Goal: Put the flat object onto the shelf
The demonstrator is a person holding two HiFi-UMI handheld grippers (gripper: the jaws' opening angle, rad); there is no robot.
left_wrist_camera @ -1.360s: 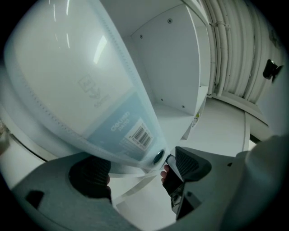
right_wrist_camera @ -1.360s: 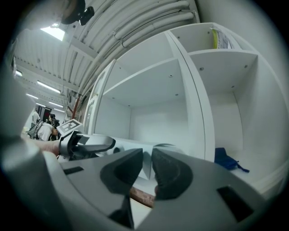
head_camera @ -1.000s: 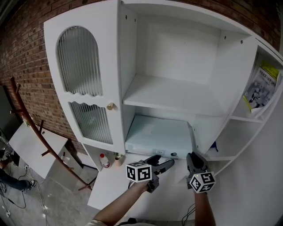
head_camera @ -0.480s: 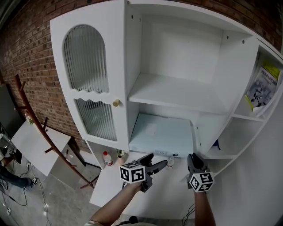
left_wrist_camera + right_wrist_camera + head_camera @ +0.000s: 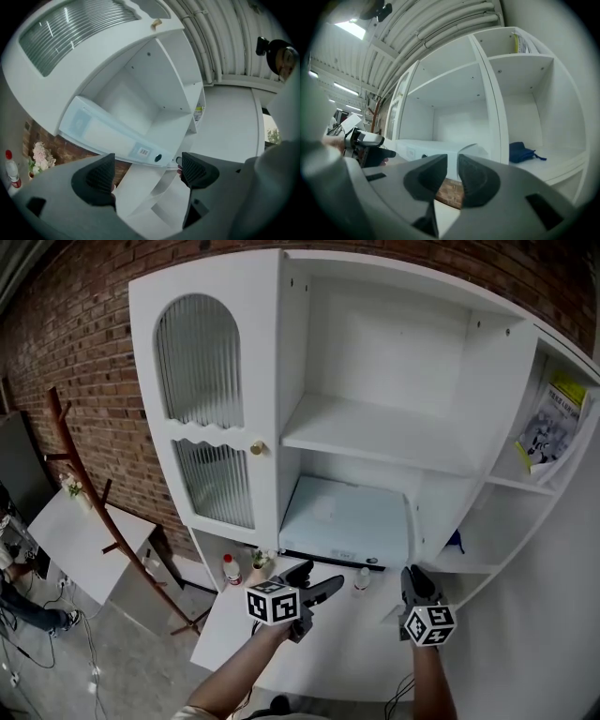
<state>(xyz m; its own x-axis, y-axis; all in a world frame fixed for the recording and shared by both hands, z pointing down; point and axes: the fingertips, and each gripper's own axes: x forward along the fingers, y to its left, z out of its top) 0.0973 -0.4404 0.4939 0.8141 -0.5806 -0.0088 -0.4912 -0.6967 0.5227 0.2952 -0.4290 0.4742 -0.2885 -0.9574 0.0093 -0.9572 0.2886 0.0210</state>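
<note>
A flat pale-blue case (image 5: 345,519) is lying in the white cabinet's (image 5: 265,352) lower middle compartment, a booklet (image 5: 548,426) and a blue pouch (image 5: 523,152) are sitting in the right side compartments, the left tongs (image 5: 322,578) are hovering spread and empty, and the right tongs (image 5: 412,579), narrowly parted, are just opening on nothing.

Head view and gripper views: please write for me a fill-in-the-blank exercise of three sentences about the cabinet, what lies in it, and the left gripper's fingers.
1. The flat box lies in the ___ compartment of the cabinet, below another shelf.
2. The blue object lies on a shelf to the ___ of the flat box.
3. The fingers of the left gripper stand ___, with nothing between them.

Missing words: middle; right; apart
</note>
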